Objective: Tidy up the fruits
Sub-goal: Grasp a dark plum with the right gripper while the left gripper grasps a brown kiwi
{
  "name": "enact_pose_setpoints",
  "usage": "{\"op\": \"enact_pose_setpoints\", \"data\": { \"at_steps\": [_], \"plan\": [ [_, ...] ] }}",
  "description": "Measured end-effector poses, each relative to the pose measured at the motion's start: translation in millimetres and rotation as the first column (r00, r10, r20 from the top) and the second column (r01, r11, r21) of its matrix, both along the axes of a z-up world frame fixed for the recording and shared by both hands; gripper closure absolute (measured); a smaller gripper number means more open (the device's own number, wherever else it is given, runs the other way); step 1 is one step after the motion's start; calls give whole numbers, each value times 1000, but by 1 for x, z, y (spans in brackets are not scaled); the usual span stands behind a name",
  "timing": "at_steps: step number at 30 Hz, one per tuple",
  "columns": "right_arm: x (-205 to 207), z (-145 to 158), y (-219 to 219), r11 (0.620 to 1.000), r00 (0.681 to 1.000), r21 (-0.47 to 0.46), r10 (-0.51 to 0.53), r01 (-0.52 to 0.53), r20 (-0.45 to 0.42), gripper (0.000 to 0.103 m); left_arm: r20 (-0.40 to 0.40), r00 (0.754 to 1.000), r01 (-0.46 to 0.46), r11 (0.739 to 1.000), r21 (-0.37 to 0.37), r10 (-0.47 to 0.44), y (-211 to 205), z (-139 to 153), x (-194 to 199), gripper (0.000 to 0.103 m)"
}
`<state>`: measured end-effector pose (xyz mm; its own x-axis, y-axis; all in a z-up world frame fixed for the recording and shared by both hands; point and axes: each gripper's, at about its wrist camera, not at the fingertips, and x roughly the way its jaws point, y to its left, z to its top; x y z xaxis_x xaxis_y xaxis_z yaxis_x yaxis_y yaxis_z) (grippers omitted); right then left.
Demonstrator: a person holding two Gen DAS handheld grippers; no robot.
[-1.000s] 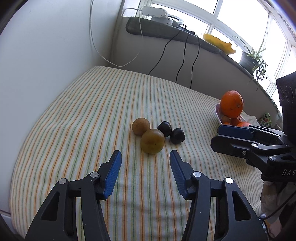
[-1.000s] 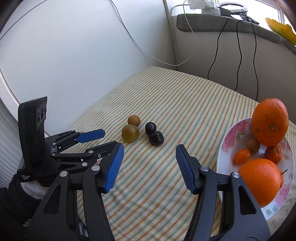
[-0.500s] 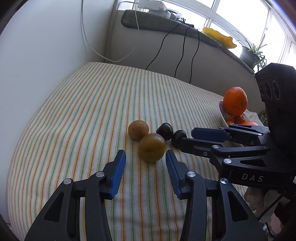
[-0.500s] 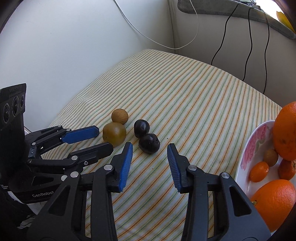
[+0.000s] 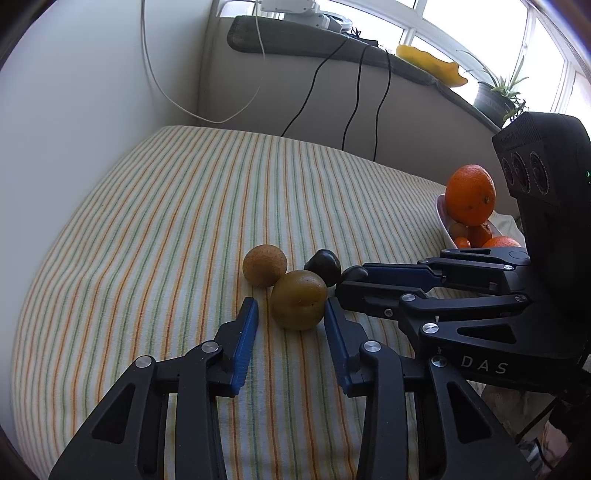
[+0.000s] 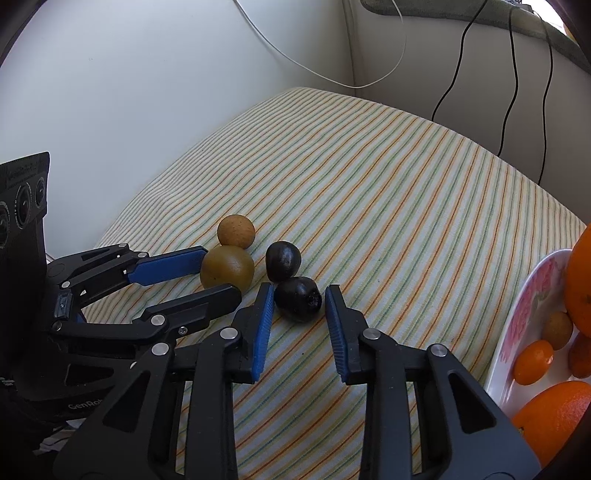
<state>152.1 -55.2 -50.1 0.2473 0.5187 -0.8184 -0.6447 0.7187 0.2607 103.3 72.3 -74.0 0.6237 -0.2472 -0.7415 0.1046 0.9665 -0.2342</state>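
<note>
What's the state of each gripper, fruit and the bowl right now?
left gripper: open, jaws either side of the olive-brown fruit, not closed on it.
right gripper: open, jaws flanking the near dark fruit.
olive-brown fruit: on the striped cloth, touching the tan fruit.
tan fruit: on the cloth, free.
near dark fruit: on the cloth, ungrasped.
far dark fruit: on the cloth, free.
floral bowl: upright, holding oranges and small fruits.

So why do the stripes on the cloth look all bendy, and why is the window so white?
Left wrist view: the fisheye lens curves the striped cloth, and daylight overexposes the window. Right wrist view: same curving, softer light, dark round fruit sharp.
</note>
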Motion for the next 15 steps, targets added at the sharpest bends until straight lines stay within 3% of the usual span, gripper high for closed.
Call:
{"op": "enact_pose_setpoints", "data": {
  "at_steps": [2, 15],
  "plan": [
    [-1, 0, 1, 1000, 1000, -6, 0, 0, 9, 76, 0, 1000, 12, 1000, -1, -12, -2, 0, 0, 76],
    [-11, 7, -14, 1000, 1000, 14, -21, 21, 12, 77, 12, 1000, 5, 1000, -3, -5, -4, 4, -4, 77]
  ]
}}
